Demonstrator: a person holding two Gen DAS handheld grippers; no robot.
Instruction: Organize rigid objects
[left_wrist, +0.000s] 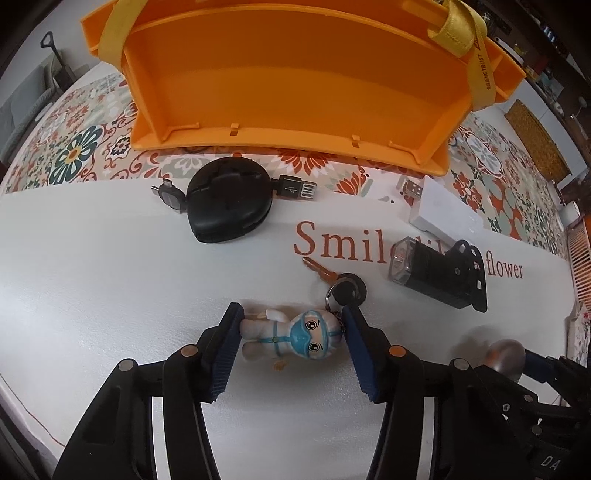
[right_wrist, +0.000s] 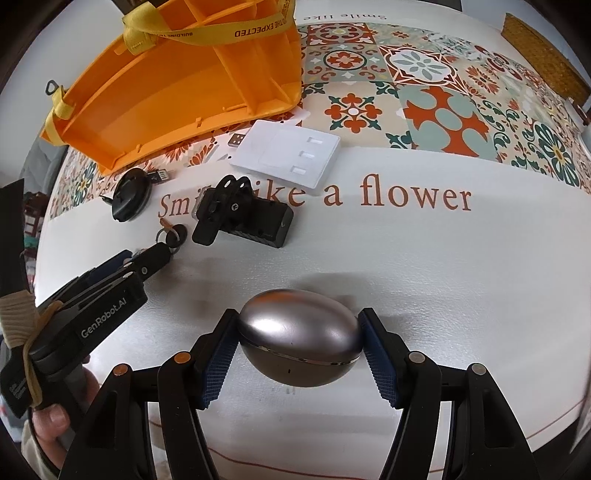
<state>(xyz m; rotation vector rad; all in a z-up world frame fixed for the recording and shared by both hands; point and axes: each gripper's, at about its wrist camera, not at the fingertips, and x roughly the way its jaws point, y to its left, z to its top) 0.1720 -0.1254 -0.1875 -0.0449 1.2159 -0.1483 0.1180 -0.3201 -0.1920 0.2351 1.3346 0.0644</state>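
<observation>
Keychain figurine (left_wrist: 291, 338), judged light and stiff, was clamped head-to-feet by the left hand-held gripper (left_wrist: 291, 343); the slippery metal egg-shaped case (right_wrist: 299, 338) was clamped by the right hand-held gripper (right_wrist: 299, 354).

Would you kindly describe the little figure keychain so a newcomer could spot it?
Start at the orange tray, then come toward the camera past the red lettering. The white figure keychain with a blue mask lies between the left tongs, unlike its black neighbours.

Bench (right_wrist: 461, 280) w/ white cloth, "Smile like a flower" lettering (right_wrist: 369, 194), floral tile pattern (right_wrist: 436, 110) at the far side. Woven mat (right_wrist: 543, 55) at the far right edge. Dark shelving (left_wrist: 543, 48) in bkgd, soft even light.
</observation>
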